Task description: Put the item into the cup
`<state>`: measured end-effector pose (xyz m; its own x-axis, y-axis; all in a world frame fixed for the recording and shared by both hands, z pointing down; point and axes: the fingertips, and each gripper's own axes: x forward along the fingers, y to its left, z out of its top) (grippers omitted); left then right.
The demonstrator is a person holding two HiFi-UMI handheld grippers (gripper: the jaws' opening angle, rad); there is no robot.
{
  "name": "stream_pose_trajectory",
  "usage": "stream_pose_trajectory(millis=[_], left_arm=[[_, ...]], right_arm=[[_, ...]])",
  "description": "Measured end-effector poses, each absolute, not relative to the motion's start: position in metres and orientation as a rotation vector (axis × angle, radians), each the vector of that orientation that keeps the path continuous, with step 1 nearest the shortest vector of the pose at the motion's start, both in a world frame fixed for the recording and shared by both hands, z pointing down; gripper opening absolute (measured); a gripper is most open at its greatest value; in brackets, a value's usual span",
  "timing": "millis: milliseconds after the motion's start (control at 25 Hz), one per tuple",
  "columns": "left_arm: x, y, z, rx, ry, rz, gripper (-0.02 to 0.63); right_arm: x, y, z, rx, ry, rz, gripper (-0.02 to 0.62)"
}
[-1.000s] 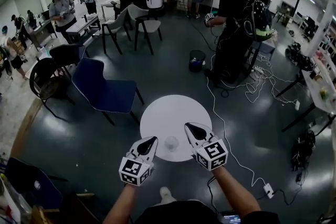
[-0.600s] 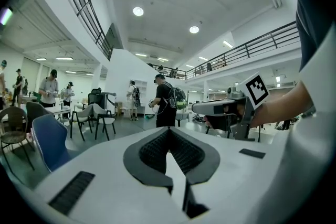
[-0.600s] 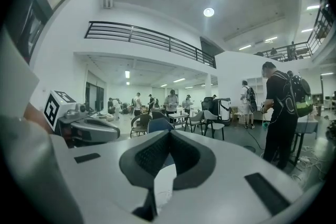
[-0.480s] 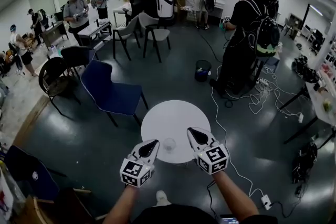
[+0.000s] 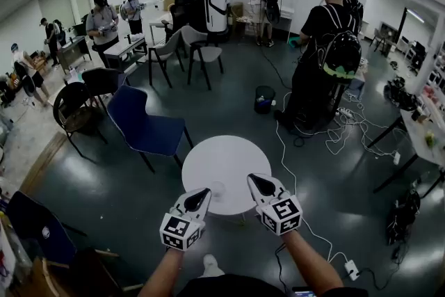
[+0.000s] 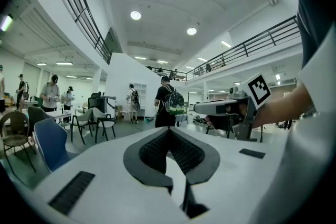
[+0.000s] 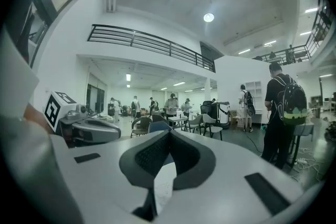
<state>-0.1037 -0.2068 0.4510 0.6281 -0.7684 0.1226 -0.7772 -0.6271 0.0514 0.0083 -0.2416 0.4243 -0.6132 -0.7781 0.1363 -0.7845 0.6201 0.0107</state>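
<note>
Cup [image 5: 217, 189] on the near part of the round surface [image 5: 233, 149], left tongs [image 5: 201, 193] just left of it, right tongs [image 5: 254, 180] to its right, chair [image 5: 147, 127] behind-left of the surface, bin [image 5: 263, 99] on the floor beyond

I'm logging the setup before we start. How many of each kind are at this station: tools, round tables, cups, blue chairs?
Tools: 2, the left tool and the right tool
Round white table: 1
Clear cup: 1
Blue chair: 1
Total: 5
</note>
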Motion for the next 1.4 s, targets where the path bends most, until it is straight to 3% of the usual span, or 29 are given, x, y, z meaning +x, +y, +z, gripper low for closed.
stream_pose_trajectory(millis=[1400], left_arm=[[0.014, -0.047, 0.422, 2.800, -1.380, 0.171, 0.017]], right_arm=[[0.130, -0.063, 0.412, 1.353, -2.803, 0.070, 0.017]])
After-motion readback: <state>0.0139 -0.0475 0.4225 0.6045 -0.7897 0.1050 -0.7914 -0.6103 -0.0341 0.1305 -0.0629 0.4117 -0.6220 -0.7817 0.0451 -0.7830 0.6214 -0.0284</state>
